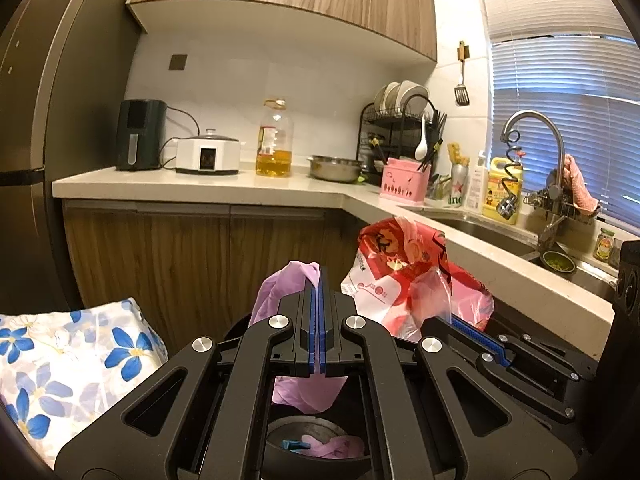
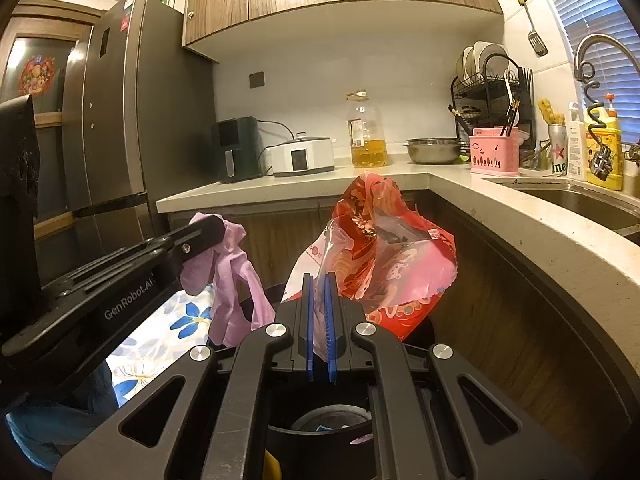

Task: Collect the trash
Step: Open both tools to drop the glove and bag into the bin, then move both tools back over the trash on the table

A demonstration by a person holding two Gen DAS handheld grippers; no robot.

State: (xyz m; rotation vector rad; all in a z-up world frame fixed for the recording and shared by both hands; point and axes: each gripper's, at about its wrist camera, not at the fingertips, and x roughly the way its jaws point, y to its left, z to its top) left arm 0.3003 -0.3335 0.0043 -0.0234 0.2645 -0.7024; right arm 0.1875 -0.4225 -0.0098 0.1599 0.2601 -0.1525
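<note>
Trash lifted, drop still to come

Both pieces of trash hang above the dark bin (image 1: pixel 316 446), neither yet let go. The left gripper (image 1: pixel 319 280) is clenched on a lilac plastic bag (image 1: pixel 276 292), which dangles under its fingers. The right gripper (image 2: pixel 319 284) pinches the clear edge of a red printed bag (image 2: pixel 384 248), held up just beside the lilac one. Down in the bin (image 2: pixel 332 424) some pink and blue scraps already lie, so part of the job looks done. What remains, by my reading: release both bags into it. Whether more trash waits elsewhere cannot be told.
</note>
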